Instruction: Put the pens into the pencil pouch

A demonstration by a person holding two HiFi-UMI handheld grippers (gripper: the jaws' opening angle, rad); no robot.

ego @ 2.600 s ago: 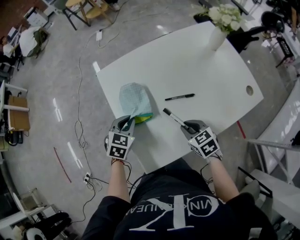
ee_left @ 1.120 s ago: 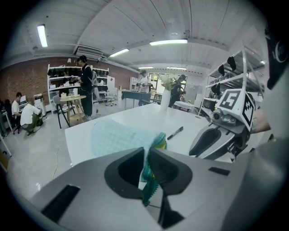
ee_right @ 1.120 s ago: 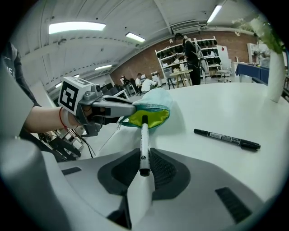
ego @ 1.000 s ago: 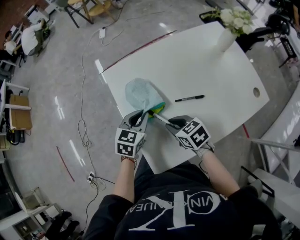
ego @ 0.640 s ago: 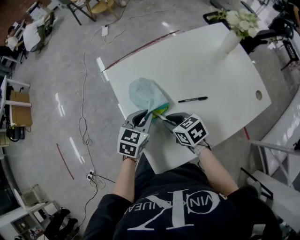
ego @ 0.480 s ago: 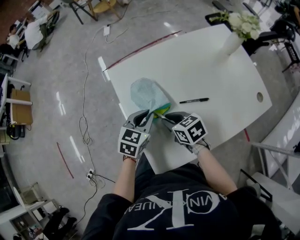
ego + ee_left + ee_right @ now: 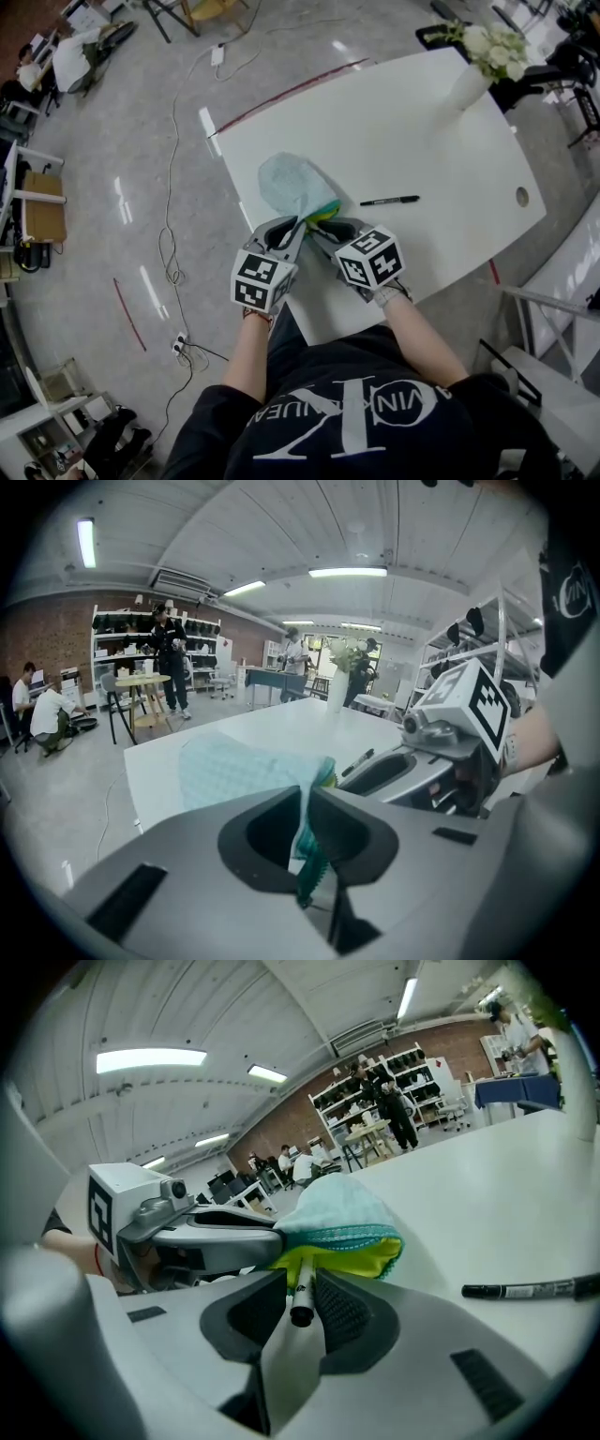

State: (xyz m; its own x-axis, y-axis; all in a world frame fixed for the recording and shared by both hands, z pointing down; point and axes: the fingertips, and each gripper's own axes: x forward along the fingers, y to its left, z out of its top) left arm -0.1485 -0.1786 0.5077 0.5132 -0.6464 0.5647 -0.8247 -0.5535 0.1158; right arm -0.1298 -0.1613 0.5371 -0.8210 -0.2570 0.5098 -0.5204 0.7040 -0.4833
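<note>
Right hand-held gripper (image 7: 300,1277) with jaws just eased apart, pen (image 7: 302,1302) loose between them, tip in yellow mouth at 5 o'clock end of pencil pouch (image 7: 291,183), left hand-held gripper (image 7: 307,803) pinching the lip; risk of pen slipping back onto surface (image 7: 422,122) if released half-seated.

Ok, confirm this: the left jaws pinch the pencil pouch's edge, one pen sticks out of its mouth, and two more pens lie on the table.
Wrong: only one more pen lies on the table, as the head view shows. The rest stands.
</note>
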